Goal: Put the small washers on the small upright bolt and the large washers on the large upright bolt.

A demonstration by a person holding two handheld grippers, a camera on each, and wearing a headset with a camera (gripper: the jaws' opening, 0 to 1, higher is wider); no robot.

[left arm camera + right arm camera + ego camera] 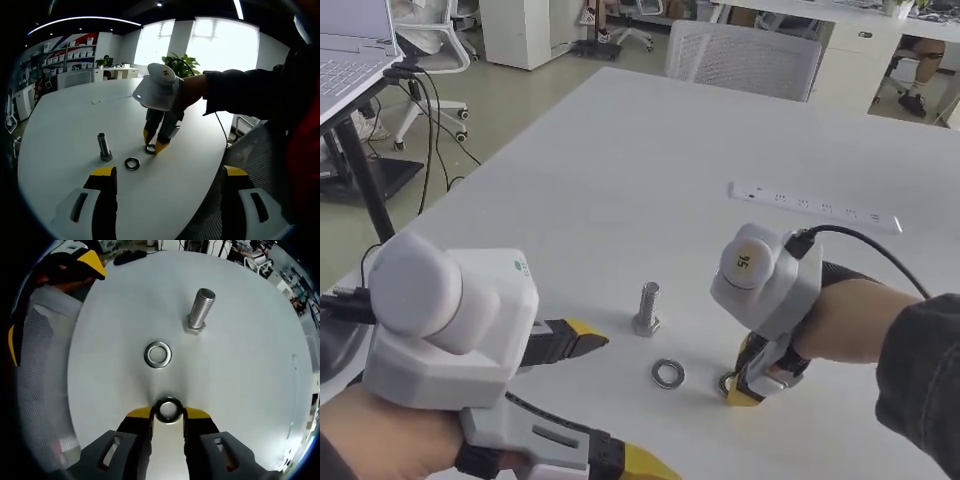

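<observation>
The right tool (168,415) is clenched on a washer (167,400), its jaws pinching the rim from both sides. Whether the washer has left the bench (240,390) is hard to tell. Straight ahead of the tips a second washer (158,345) lies flat, and beyond it, nearly in line, stands the upright bolt (200,310) with its threaded shank up. The left tool (168,172) hangs released, opposite. The held washer probably has to rise above the bolt's top before it travels forward.
</observation>
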